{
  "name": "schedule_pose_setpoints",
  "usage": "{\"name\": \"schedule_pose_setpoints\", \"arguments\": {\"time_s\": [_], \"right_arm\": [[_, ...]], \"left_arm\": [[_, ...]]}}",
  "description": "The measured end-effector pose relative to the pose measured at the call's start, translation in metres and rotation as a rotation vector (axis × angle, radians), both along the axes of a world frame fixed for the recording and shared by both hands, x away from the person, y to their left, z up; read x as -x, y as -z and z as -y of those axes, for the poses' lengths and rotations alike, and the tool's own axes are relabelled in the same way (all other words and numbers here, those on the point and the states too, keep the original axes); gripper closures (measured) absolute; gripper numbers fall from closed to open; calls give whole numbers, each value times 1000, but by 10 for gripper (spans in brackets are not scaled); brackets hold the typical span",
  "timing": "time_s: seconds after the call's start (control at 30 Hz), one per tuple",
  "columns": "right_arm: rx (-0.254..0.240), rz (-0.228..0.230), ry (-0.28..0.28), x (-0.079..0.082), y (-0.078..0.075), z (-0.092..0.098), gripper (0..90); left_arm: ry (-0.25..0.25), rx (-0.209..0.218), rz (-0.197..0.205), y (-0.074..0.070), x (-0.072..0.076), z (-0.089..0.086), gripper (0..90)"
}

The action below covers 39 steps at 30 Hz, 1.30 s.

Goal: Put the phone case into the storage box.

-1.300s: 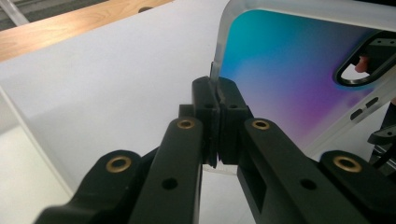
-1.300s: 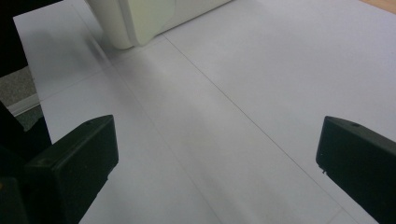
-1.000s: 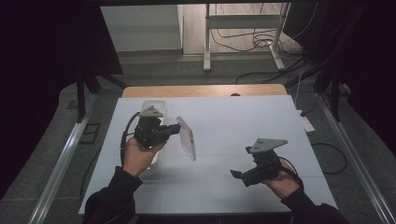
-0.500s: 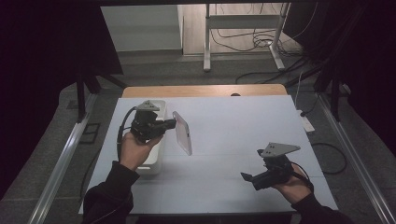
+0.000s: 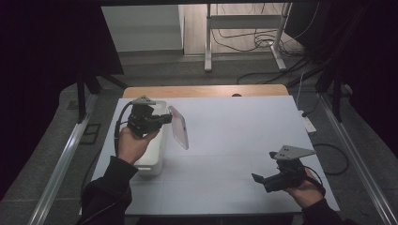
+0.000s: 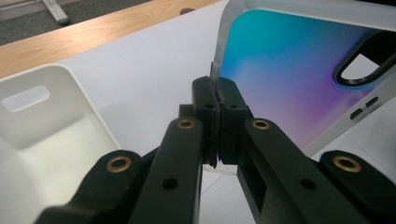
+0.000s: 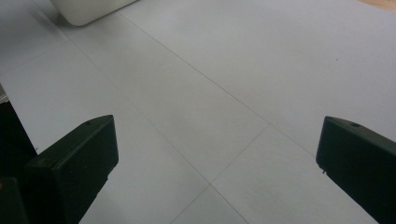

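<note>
Phone case [image 5: 179, 127]: clear-rimmed case with a blue-to-purple back and a camera cut-out, held above the white tabletop [image 5: 234, 136], just beside the white bin [image 5: 152, 157], at the bin's 3 o'clock in the high view.
Grip point: one side rim of the case, seen in the left gripper view [image 6: 215, 70]; the panel stands on edge, tilted.
Left gripper [image 5: 162, 118]: fingers [image 6: 205, 100] closed tight, pinching the thin rim; no gap shows between the pads.
Right gripper [image 5: 257, 178]: fingers [image 7: 74, 158] spread wide, holding nothing, above bare tabletop at about 4 o'clock from the case, well apart from it.
Bin: open top, handle slot in its end wall [image 6: 25, 97]; interior looks empty as far as shown.
Step in hand (judged): carrying the case by its rim, likely toward or away from the bin.
Technique: keep the pinch firm and square on the rim; a thin, flexible edge can twist out. Move the case level and slowly. Clear the bin wall before lowering. Bring the right gripper in only if a second hold is needed.
Risk: slipping of the case at the rim; knocking against the bin.
</note>
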State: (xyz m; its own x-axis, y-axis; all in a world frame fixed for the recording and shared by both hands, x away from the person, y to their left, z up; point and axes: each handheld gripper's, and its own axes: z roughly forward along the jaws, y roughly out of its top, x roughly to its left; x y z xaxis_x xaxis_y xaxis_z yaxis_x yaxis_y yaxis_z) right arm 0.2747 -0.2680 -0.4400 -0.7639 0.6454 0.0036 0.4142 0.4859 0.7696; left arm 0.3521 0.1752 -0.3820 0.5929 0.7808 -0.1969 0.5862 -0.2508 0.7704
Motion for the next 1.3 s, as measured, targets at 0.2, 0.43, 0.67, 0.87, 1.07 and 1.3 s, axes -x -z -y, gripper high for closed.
{"name": "schedule_pose_setpoints", "arguments": {"time_s": [0.2, 0.43, 0.67, 0.87, 1.07, 1.3], "right_arm": [[1, -6, 23, 2, 1, 9, 0], [12, -11, 62, 1, 4, 19, 0], [9, -22, 99, 1, 6, 28, 0], [28, -32, 121, 1, 8, 34, 0], [32, -39, 156, 5, 9, 43, 0], [29, -38, 172, 6, 8, 46, 0]], "left_arm": [[-28, 4, -5, -3, -6, -8, 884], [-50, 10, -9, -4, -12, -17, 883], [-75, 11, -12, -10, -18, -27, 884], [-88, 7, -13, -12, -20, -32, 884], [-102, 5, -17, -15, -25, -37, 883], [-120, -3, -14, -17, -28, -42, 883]]}}
